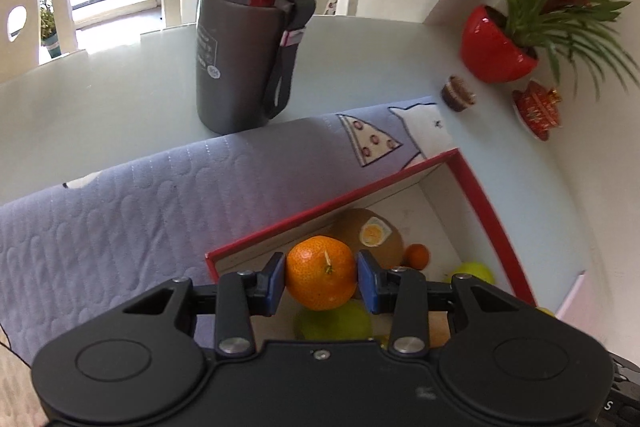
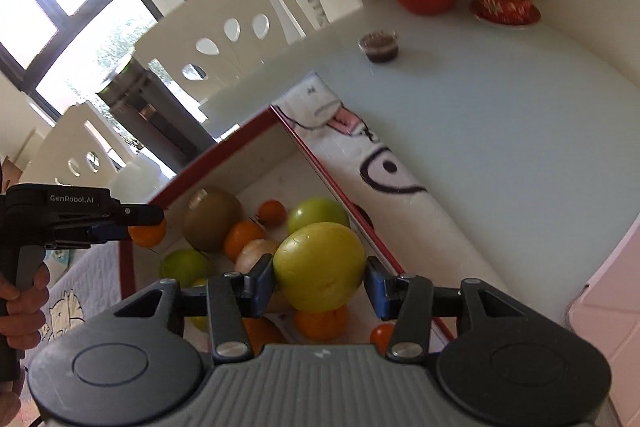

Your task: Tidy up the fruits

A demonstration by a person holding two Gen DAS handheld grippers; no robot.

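My left gripper [image 1: 322, 277] is shut on an orange mandarin [image 1: 320, 273] and holds it above the near left corner of a red-rimmed box [image 1: 486, 203]. It also shows from the side in the right wrist view [image 2: 144, 223]. My right gripper [image 2: 320, 279] is shut on a yellow-green apple [image 2: 320, 267] and holds it over the same box [image 2: 240, 139]. In the box lie a brown kiwi [image 2: 212, 213], green apples [image 2: 318, 211], several oranges [image 2: 242, 237] and a pale onion-like fruit [image 2: 256, 253].
The box sits on a purple quilted mat [image 1: 120, 195] on a pale glass table [image 2: 500, 107]. A grey thermos [image 1: 248, 27] stands behind the mat. A red potted plant [image 1: 496, 43], a red lidded cup [image 1: 538, 109] and a small brown cup [image 1: 456, 93] stand at the far right.
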